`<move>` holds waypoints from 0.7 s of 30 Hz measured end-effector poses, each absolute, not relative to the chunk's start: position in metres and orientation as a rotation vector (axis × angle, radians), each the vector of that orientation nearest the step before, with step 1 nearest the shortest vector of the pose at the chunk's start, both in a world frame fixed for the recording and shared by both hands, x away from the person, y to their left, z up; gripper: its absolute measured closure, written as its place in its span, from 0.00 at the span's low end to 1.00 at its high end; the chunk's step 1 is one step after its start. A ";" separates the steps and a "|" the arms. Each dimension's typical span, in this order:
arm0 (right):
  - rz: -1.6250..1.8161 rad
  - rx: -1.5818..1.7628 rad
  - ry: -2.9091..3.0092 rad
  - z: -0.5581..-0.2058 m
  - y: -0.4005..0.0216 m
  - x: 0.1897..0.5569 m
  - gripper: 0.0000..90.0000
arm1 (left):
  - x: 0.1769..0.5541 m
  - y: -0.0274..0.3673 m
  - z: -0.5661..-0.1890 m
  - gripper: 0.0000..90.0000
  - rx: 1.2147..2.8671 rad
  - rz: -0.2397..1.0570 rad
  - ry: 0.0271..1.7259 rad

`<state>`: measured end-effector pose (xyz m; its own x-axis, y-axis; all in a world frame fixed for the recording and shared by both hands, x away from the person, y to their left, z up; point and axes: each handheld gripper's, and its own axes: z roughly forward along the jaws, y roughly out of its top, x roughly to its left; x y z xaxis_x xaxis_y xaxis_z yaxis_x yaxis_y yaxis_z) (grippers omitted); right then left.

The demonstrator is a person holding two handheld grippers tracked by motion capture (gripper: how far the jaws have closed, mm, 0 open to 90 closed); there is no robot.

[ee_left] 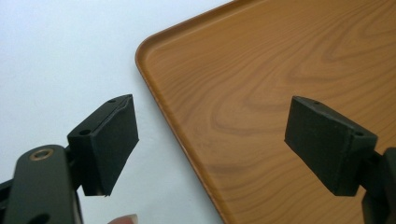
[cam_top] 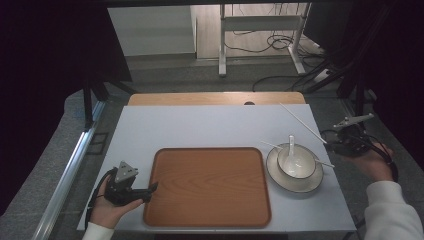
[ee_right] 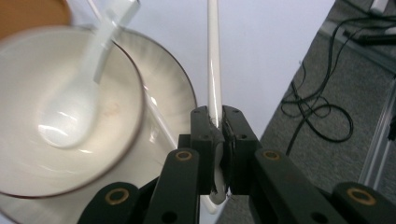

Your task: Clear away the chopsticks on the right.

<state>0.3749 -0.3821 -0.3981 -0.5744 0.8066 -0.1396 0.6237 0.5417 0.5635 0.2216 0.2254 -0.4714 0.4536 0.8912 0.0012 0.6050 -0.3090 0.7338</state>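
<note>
- Left hand-held gripper (ee_left: 212, 144): jaws wide apart, nothing between them.
- Wooden tray (ee_left: 280, 93) corner below, on white worktop (ee_left: 60, 60).
- 1 jaw over worktop, 1 over tray.

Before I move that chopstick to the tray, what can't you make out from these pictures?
- Second chopstick, high view: its middle is hidden under the bowl; where it rests on the plate is unclear.
- Held chopstick, right gripper view: far tip cut off by the top edge.
- Spoon, right gripper view: blurred.
- Right gripper, high view: too small to show the grip.
- Tray, left gripper view: cut off by the frame edges.
</note>
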 end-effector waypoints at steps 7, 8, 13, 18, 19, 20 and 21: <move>0.763 1.167 2.352 -0.386 -0.367 0.350 0.93 | 0.220 0.225 -0.466 0.19 2.020 0.566 1.240; 0.763 1.167 2.352 -0.386 -0.367 0.350 0.93 | 0.220 0.225 -0.466 0.19 2.020 0.566 1.240; 0.830 1.157 2.346 -0.384 -0.357 0.333 0.93 | 0.219 0.225 -0.462 0.19 2.014 0.581 1.239; 0.915 1.136 2.328 -0.383 -0.340 0.307 0.93 | 0.220 0.228 -0.464 0.19 2.006 0.580 1.250; 0.940 1.140 2.323 -0.384 -0.338 0.304 0.93 | 0.220 0.228 -0.464 0.19 2.006 0.580 1.250; 0.965 1.145 2.321 -0.384 -0.335 0.301 0.93 | 0.220 0.229 -0.464 0.19 2.008 0.580 1.252; 0.985 1.152 2.320 -0.384 -0.332 0.298 0.93 | 0.221 0.230 -0.465 0.19 2.009 0.578 1.255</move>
